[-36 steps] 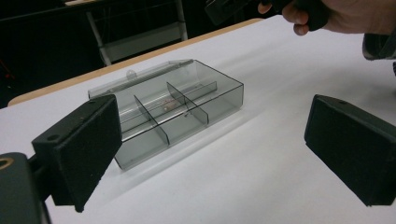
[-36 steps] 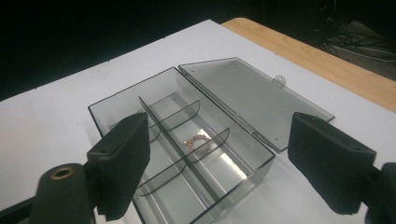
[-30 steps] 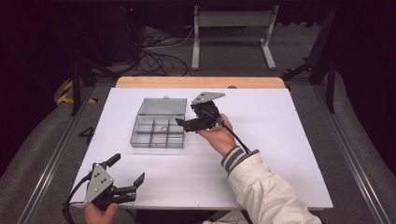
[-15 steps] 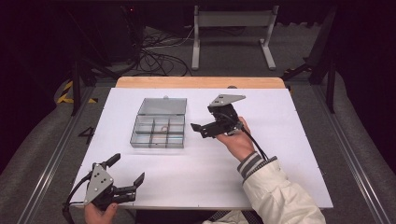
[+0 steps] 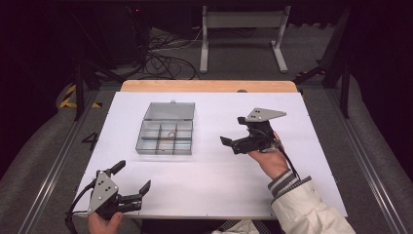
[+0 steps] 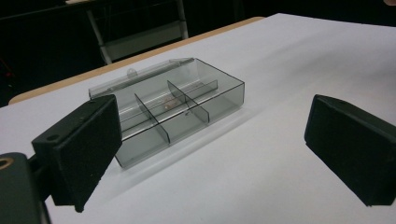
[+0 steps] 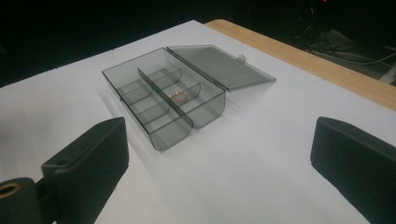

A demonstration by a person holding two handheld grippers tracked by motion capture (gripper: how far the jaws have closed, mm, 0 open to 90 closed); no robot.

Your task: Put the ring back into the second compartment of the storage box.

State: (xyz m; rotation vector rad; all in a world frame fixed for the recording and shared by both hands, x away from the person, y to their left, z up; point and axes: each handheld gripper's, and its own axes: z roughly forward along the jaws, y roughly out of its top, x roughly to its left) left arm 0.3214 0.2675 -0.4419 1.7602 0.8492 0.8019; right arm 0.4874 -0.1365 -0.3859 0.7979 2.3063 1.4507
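A clear grey compartment box [image 5: 157, 145] lies on the white table [image 5: 224, 195] left of centre, its lid [image 5: 170, 111] folded open toward the far side. A small ring-like item [image 5: 171, 135] rests in one middle compartment. It is also visible as the small item [image 6: 170, 103] and the small item [image 7: 180, 95]. My right gripper [image 5: 233, 130] hovers to the right of the box, apart from it. Its jaws have just been opening and nothing is between them. My left gripper [image 5: 132, 175] stands open near the front left edge, empty, facing the box [image 6: 177, 109].
The table's wooden far edge [image 5: 209, 86] runs behind the box. Beyond it are a metal stand [image 5: 241, 34] and cables [image 5: 165, 53] on the floor. White surface lies between the box [image 7: 163, 100] and both grippers.
My right gripper has drawn away from the box's right side and moved to the right. The left gripper has stayed where it was.
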